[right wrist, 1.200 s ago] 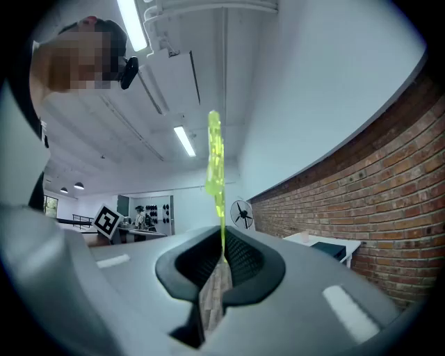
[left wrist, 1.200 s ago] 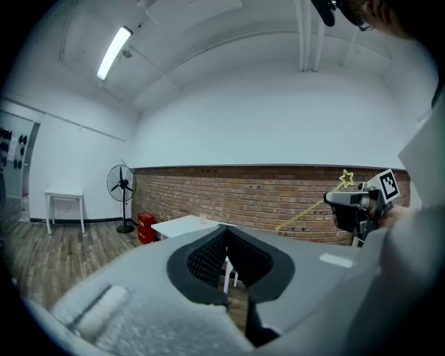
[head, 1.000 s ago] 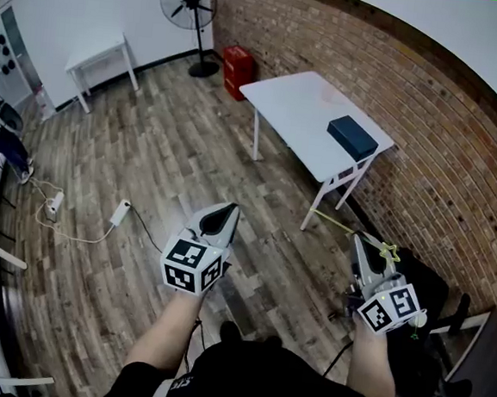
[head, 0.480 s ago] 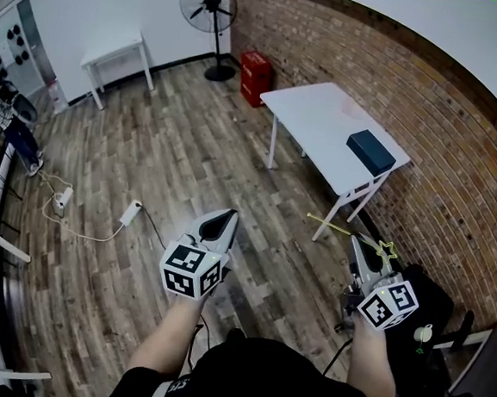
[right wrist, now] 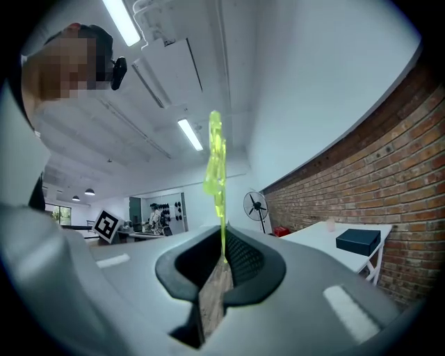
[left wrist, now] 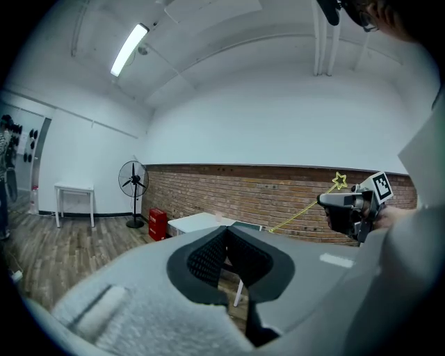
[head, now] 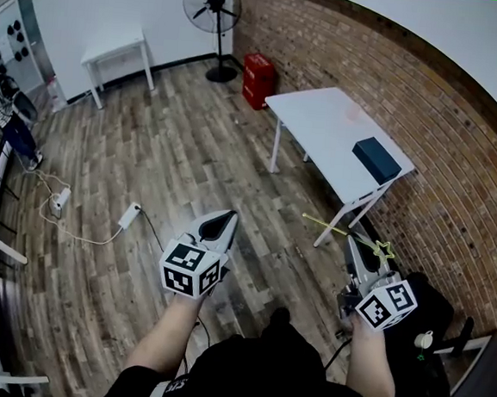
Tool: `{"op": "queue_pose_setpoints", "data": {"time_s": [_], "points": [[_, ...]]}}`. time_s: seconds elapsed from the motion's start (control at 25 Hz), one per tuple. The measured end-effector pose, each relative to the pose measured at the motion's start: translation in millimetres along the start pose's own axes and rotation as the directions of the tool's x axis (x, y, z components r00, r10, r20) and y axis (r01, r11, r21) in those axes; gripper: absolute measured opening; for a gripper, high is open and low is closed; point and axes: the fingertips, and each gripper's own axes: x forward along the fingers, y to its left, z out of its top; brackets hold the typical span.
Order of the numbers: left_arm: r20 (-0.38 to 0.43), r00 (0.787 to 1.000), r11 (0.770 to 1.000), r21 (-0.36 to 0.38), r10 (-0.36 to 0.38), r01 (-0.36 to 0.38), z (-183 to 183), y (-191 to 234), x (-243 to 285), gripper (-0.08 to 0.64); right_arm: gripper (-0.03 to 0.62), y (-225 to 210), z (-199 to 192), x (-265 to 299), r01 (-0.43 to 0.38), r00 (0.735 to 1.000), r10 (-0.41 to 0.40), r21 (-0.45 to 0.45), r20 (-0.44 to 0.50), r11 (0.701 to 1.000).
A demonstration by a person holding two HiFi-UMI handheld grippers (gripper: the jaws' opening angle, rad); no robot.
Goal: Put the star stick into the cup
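My right gripper (head: pixel 357 244) is shut on a thin yellow-green star stick (head: pixel 336 230). In the head view the stick lies across the jaws, its star end to the right. The right gripper view shows the stick (right wrist: pixel 215 160) rising straight up out of the closed pads of the gripper (right wrist: pixel 223 240). A small pale pink cup (right wrist: pixel 329 224) stands on the white table (head: pixel 324 122), far ahead of both grippers. The cup (left wrist: pixel 218 215) also shows in the left gripper view. My left gripper (head: pixel 227 213) hangs over the wooden floor with its jaws (left wrist: pixel 226 233) shut and nothing in them.
A dark blue box (head: pixel 376 159) lies on the white table by the brick wall (head: pixel 429 105). Beyond are a red box (head: pixel 260 69), a standing fan (head: pixel 211 4) and a small white table (head: pixel 114 52). A power strip (head: pixel 127 215) with cables lies on the floor. A black seat (head: pixel 424 312) is at my right.
The view has swung, so the white table and fan sit further right and higher. Both grippers keep their places, and the right one still holds the stick.
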Motion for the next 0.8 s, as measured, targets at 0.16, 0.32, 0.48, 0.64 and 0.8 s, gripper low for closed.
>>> {"op": "queue_pose_setpoints", "data": {"time_s": [0.16, 0.32, 0.48, 0.64, 0.8], "points": [[-0.018, 1.000, 1.000, -0.003, 0.017, -0.017, -4, 17, 29, 0.006, 0.017, -29, -7, 23, 0.000, 1.000, 0.000, 0.037, 0.011, 0.999], [-0.045, 0.999, 1.000, 0.016, 0.022, -0.021, 1, 31, 80, 0.006, 0.017, -71, -8, 60, -0.018, 1.000, 0.016, 0.079, 0.023, 0.997], [-0.044, 0.998, 0.998, 0.015, 0.055, -0.054, 15, 54, 135, 0.006, 0.017, -126, -7, 102, -0.020, 0.999, 0.016, 0.116, 0.030, 0.993], [-0.051, 0.996, 0.998, 0.008, 0.067, -0.067, 29, 68, 192, 0.006, 0.017, -174, -3, 140, -0.035, 0.999, 0.034, 0.120, 0.005, 0.992], [-0.073, 0.996, 0.999, -0.006, 0.050, -0.050, 34, 69, 250, 0.006, 0.017, -219, 3, 165, -0.037, 0.999, 0.038, 0.120, -0.008, 0.992]]}}
